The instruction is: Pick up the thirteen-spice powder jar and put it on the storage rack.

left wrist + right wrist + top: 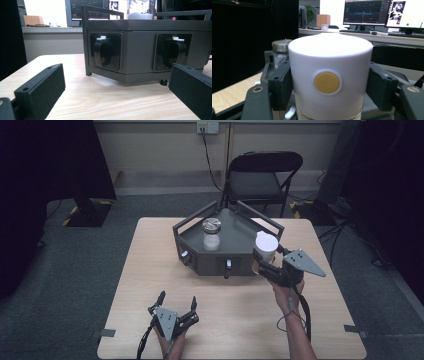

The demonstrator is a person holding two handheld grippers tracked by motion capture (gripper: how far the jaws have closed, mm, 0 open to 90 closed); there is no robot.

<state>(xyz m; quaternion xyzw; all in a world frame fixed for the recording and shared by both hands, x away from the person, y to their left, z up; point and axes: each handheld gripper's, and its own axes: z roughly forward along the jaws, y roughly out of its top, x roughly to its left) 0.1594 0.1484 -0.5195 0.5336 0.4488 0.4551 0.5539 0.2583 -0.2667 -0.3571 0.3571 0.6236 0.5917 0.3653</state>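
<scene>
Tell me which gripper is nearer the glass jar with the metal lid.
Right. The right gripper holds a white-capped jar at the tray's right edge; the left gripper waits near the table's front, farther from the glass jar.

Light wood-grain laminate covers the table (150,285), smooth with a soft sheen. The grey tray (235,262) looks like matt moulded plastic or painted metal; which, the frames cannot settle. Its recessed knobs (101,51) are glossy black plastic. The white-capped jar (329,75) wears a smooth satin plastic cap with a matt yellow disc, over clear glass. The second jar (211,235) is clear glass under a dull metal lid. The right gripper (329,92) has matt black, faintly textured plastic jaws.
</scene>
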